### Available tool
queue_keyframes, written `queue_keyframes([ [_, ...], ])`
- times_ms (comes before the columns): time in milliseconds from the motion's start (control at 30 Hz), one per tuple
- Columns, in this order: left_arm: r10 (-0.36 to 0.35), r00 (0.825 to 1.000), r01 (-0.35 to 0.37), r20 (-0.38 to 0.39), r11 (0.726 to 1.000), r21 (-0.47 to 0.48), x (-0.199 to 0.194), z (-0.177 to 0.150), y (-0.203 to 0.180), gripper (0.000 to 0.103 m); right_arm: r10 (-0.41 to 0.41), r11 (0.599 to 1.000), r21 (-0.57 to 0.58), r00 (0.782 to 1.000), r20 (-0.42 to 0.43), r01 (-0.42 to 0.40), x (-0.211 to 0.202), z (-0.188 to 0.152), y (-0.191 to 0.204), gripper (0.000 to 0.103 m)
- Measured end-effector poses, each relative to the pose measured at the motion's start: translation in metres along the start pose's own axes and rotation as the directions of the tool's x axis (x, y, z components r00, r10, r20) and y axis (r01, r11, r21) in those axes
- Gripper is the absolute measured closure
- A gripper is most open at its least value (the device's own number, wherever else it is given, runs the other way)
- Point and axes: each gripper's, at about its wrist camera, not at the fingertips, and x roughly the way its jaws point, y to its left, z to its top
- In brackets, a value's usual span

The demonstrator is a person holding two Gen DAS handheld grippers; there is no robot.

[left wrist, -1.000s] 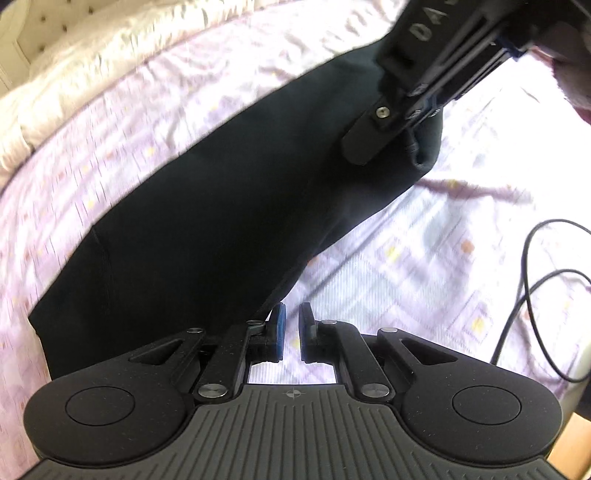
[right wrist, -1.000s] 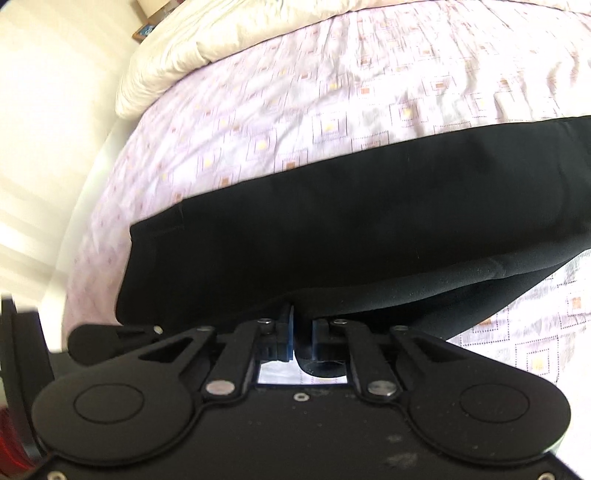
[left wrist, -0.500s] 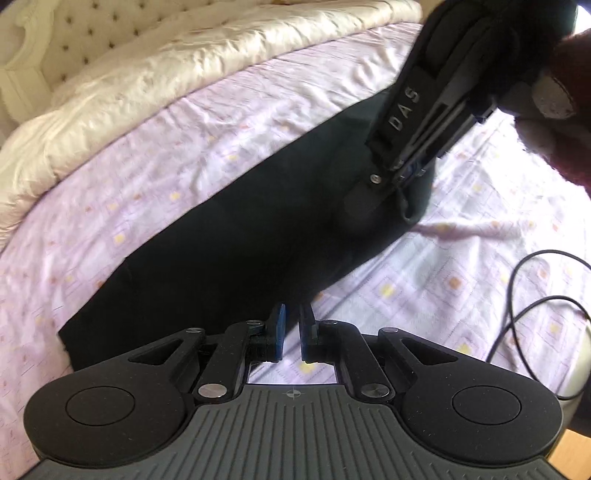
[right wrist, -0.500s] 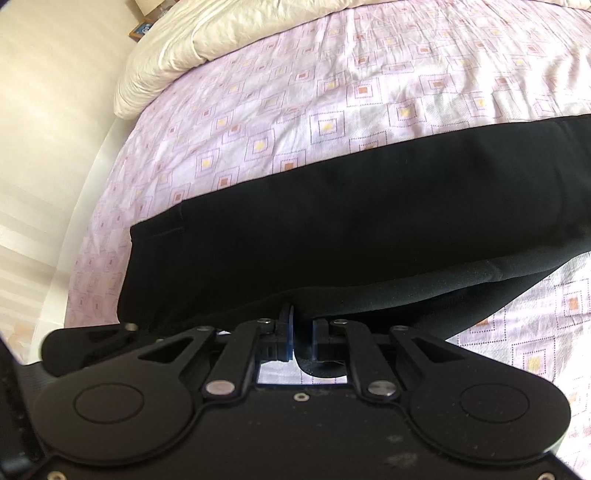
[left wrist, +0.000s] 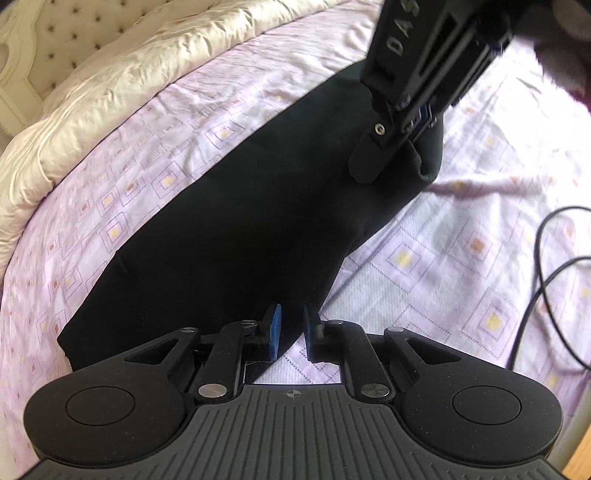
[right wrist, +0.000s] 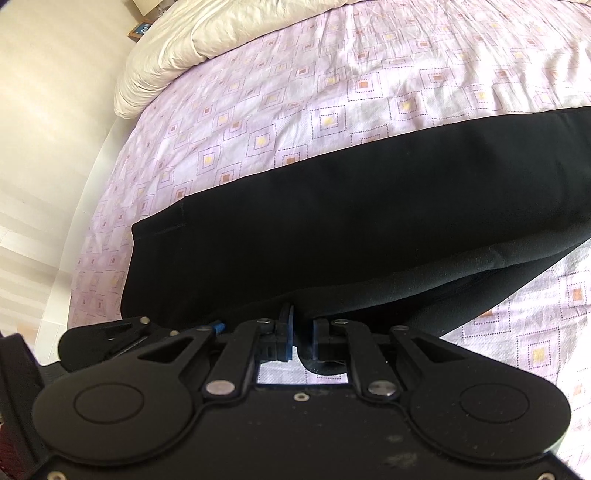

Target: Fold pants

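Since a second ago the left gripper [left wrist: 291, 328] has dipped back low over the black pants [left wrist: 236, 229], which lie lengthwise on the purple bedsheet [left wrist: 443, 258]. Its fingers look narrowly parted at the fabric edge; grip unclear. The right gripper [right wrist: 300, 334] pinches the pants' edge. Best to lift both ends evenly so the fold lands square.

A home bedroom. A bed with a lilac square-patterned sheet [right wrist: 332, 110] fills both views, a cream quilt [left wrist: 110, 99] bunched against a tufted headboard [left wrist: 55, 33]
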Motion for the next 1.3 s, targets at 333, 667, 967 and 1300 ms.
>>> queue_keyframes([
  [333, 0.012, 1.0, -0.012, -0.001, 1.0, 0.021, -0.006, -0.005, -0.001, 0.09, 0.019, 0.998, 0.066, 1.0, 0.025, -0.02, -0.004, 0.002, -0.006, 0.092],
  [667, 0.07, 0.995, -0.051, -0.065, 0.962, 0.268, 0.017, 0.0, -0.031, 0.089, 0.007, 0.998, 0.059, 0.999, 0.035, -0.009, -0.007, -0.003, -0.006, 0.094],
  [967, -0.029, 0.994, 0.057, -0.105, 0.96, 0.273, -0.007, -0.005, -0.005, 0.101, -0.005, 1.0, -0.028, 1.0, 0.018, 0.005, -0.013, -0.018, -0.001, 0.096],
  [1300, -0.123, 0.971, 0.139, -0.205, 0.988, 0.065, -0.023, -0.045, 0.01, 0.102, -0.037, 0.998, 0.051, 0.992, -0.118, 0.043, 0.023, -0.031, -0.022, 0.095],
])
